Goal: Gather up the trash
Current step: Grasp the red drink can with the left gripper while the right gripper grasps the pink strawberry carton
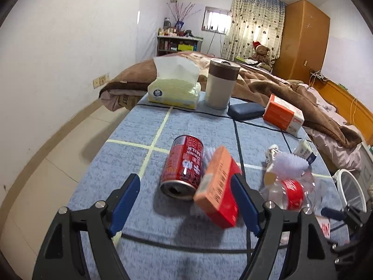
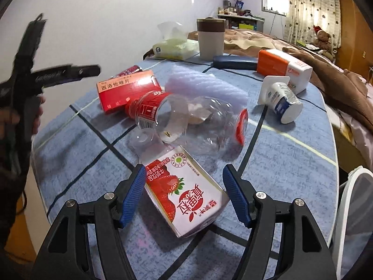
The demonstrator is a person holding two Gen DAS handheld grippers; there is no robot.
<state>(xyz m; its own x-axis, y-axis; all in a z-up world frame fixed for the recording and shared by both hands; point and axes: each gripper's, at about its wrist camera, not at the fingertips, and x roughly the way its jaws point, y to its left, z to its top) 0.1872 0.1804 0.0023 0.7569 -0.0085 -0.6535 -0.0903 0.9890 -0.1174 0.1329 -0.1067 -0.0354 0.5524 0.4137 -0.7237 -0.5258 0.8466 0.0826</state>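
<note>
The work is at the picking-up stage, with most of the litter still spread over the blue checked worktop (image 2: 291, 163). The right hand-held gripper (image 2: 184, 198) has its jaws spread wide around a flattened strawberry milk carton (image 2: 186, 193) that lies on the cloth; the left pad looks to be touching or nearly touching the carton's edge, while the right pad stands clear of it. Nothing is clamped yet. Just beyond the carton lies a crushed clear plastic bottle (image 2: 198, 121) with a red label, and a tipped yoghurt cup (image 2: 282, 102) sits farther right. A white mesh bin (image 2: 354, 210) shows at the worktop's right edge, most likely where the trash is meant to go.

The left hand-held gripper (image 1: 186, 200) is also spread apart, hovering above a red drink can (image 1: 184, 165) lying on its side and an orange-red medicine box (image 1: 219, 186) that leans against it. The box is blurred and looks to be touching the right pad, but no grip is visible.

The next move, as I judge it, is for the right jaws to close across the carton's width. Being flat and soft, it may buckle or slide, so the pads should sit low against the cloth before squeezing, then lift and carry to the bin.
</note>
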